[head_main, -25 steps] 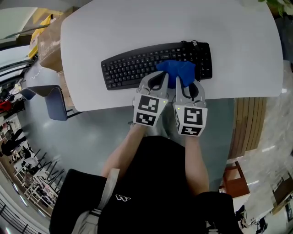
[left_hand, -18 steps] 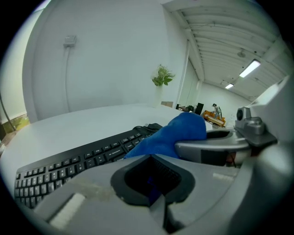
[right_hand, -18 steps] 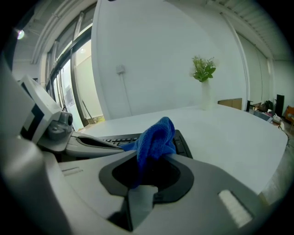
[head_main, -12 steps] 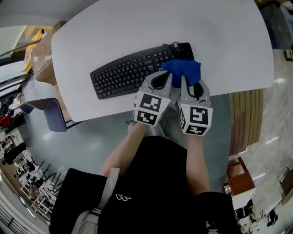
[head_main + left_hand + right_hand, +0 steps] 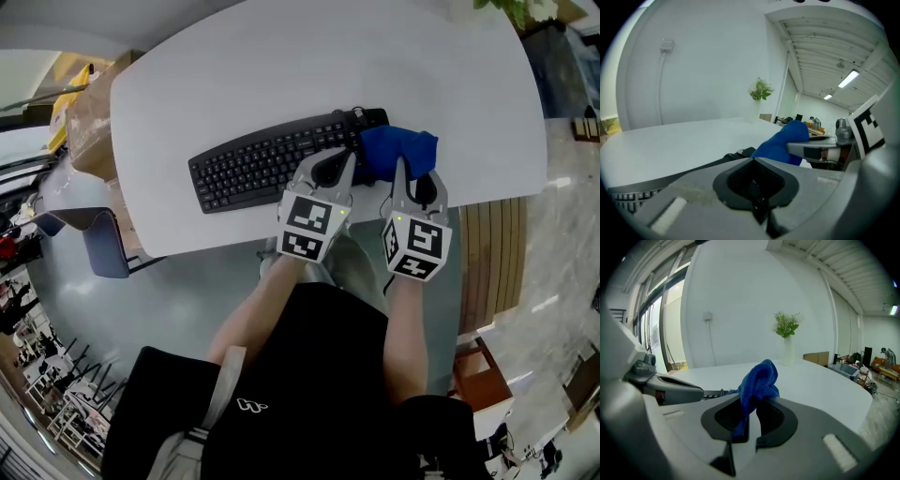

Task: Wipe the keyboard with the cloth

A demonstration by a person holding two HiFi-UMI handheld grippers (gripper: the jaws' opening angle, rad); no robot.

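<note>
Right gripper (image 5: 417, 174) pinches a crumpled blue cloth (image 5: 398, 150), soft and nubbly like microfibre, with a fold caught between its grey plastic jaws. Left gripper (image 5: 333, 165) has its jaws pressed together on nothing and sits low over the front edge of the keyboard (image 5: 262, 164). There are two grippers, one cloth and one black, gently curved keyboard, all on a smooth white table (image 5: 281, 75) with rounded corners. The cloth bunches over the keyboard's right end and spills onto the bare tabletop. A second ago it lay further left over the keys; it has slid rightward since.
</note>
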